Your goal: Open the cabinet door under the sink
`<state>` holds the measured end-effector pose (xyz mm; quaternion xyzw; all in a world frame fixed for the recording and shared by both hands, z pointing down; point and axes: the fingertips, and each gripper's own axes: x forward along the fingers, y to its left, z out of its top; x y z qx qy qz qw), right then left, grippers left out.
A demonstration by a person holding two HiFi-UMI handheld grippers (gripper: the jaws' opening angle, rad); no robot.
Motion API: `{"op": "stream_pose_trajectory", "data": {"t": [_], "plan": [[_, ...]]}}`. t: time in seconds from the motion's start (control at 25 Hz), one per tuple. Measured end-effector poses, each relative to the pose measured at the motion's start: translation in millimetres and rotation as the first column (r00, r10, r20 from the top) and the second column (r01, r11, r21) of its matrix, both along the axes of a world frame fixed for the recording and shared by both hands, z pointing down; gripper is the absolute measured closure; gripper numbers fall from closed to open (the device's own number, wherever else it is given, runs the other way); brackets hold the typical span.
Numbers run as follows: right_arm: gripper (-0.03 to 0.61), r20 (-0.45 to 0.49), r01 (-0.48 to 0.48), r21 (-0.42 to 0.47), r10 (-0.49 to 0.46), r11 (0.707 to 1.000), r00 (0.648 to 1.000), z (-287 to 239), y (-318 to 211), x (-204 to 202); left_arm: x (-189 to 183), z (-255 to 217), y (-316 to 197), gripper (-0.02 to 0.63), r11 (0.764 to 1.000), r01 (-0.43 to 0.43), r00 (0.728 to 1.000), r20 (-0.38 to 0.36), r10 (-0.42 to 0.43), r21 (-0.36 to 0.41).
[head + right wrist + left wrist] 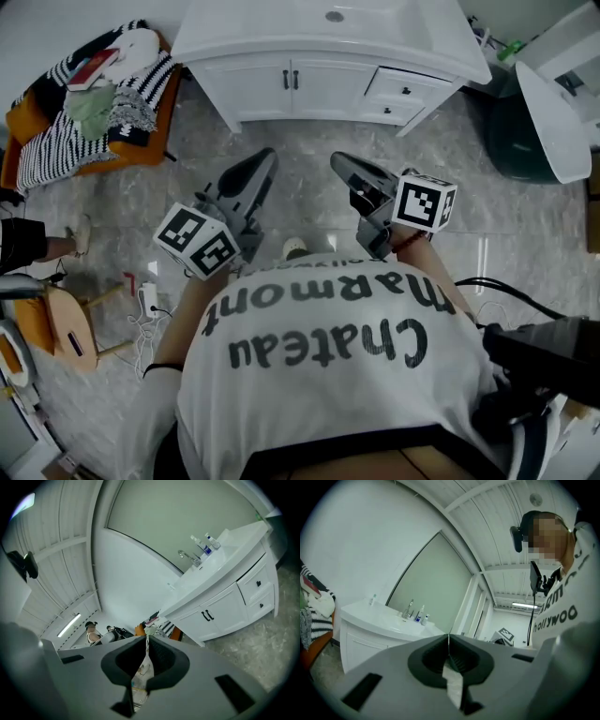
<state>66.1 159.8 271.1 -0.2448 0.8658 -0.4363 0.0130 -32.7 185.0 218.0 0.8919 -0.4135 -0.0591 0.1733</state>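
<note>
1. Grey marbled floor tile [309, 136] through a white-walled room, with a white vanity cabinet [216, 47] against the far wall, top centre in the head view.
2. On top of the vanity cabinet: a sink basin [335, 16], a chrome faucet [187, 555] behind it, and small bottles [207, 542] just beside the faucet.
3. Under the sink basin, in the front of the vanity cabinet: two cabinet doors [323, 89], both closed and flush, facing out toward the person.
4. Tall rather than wide, so long axis upright; same for the two dark bar handles [290, 80], set side by side at the seam between the doors.
5. To the right of the doors, in the same front: two stacked drawers [405, 92], each with a dark knob.
6. Left gripper [262, 161], over the floor in front of the vanity cabinet and well apart from it, aimed toward its front; clamped fully together, pad against pad, with nothing held.
7. Right gripper [342, 161], alongside and equally clear of the vanity cabinet, tipped slightly down toward the door pair; likewise closed at the tips and empty.
8. Left of the vanity cabinet: an orange chair [161, 117] heaped with striped clothes [66, 141].
</note>
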Motion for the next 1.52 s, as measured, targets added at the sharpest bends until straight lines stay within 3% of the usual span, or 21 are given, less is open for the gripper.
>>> {"op": "stream_pose_trajectory", "data": {"t": [0.56,1.08,1.52], "plan": [[0.552,-0.049,0.0,-0.004,0.0,1.0,0.999,10,-46,-57,-45,22,-47,0.603,0.999,-0.043,0.999,0.013,0.043,-0.016],[0.552,-0.089,0.047,-0.055,-0.051,0.997,0.995,36,-87,-75,-60,53,-83,0.603,0.996,-0.012,1.0,0.008,0.013,-0.09],[0.552,-0.096,0.112,-0.126,-0.125,0.986,0.988,63,-171,-89,-68,67,-160,0.603,0.987,0.052,0.999,0.003,-0.052,-0.154]]}}
